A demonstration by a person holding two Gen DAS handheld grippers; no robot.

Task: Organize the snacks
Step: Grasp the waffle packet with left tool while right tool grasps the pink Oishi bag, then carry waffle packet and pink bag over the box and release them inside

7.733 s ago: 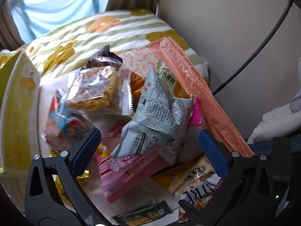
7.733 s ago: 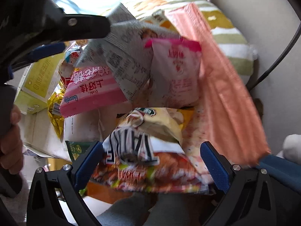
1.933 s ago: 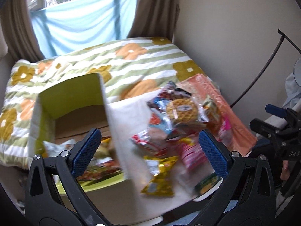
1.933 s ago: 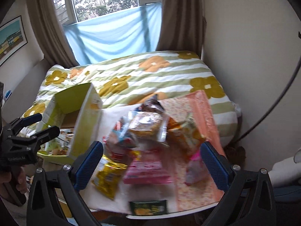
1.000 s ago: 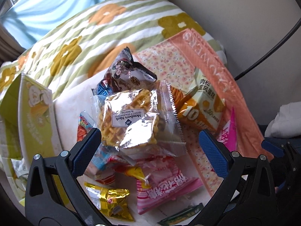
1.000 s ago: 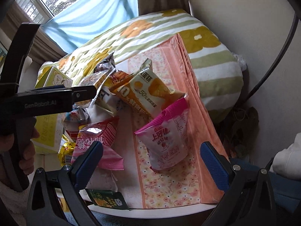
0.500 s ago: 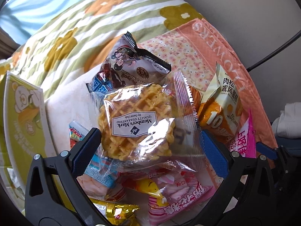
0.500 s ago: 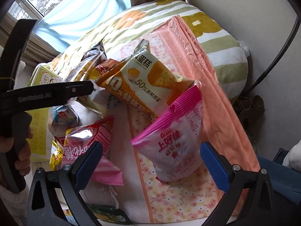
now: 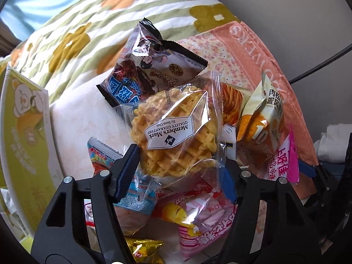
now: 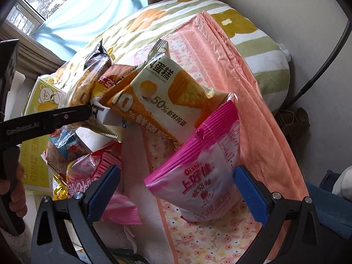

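Since a second ago both grippers have dropped closer to the snack pile, and the left one's jaws, then wide, are closing.

Left wrist view: left gripper (image 9: 179, 171) has its blue pads against the near end of the clear waffle packet (image 9: 176, 129), which sits between them; pads look to be touching the wrapper on both sides. Right pad partly hidden behind the wrapper's edge. Dark chocolate packet (image 9: 151, 68) lies just beyond, partly under the waffle. Orange cake packet (image 9: 261, 123) to the right, pink striped packet (image 9: 202, 217) nearer, its lower end cut off by the gripper frame. Yellow-green box (image 9: 24, 132) at far left, cropped.

Right wrist view: right gripper (image 10: 176, 191) stands wide apart, gripping nothing. Pink-and-white bag (image 10: 202, 167) sits between its pads, nearer the right one; contact there hard to judge. Orange cake packet behind it. Left gripper's black arm crosses from the left, its tips buried among packets.
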